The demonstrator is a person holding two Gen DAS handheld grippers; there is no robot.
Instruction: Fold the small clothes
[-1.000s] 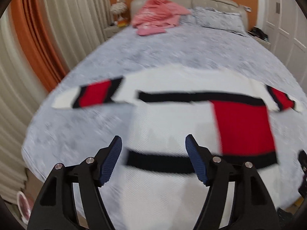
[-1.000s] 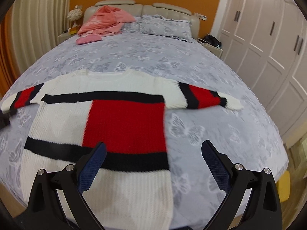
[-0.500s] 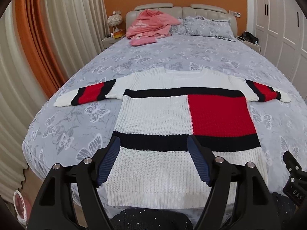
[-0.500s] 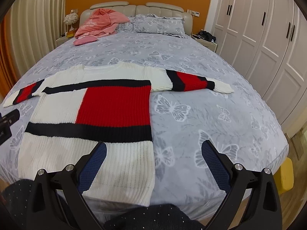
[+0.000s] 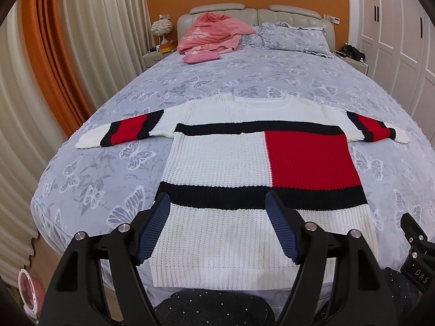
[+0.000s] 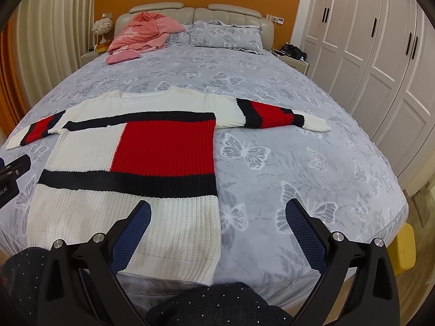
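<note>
One knitted sweater (image 5: 244, 163), white with one red block and two black bands, lies flat on the bed (image 5: 244, 73), both sleeves spread out. Two grippers hover above its hem: the left gripper (image 5: 217, 225) and the right gripper (image 6: 217, 228), each spread wide and grasping nothing. One pink garment (image 5: 212, 34) sits by two pillows (image 5: 293, 36).
</note>
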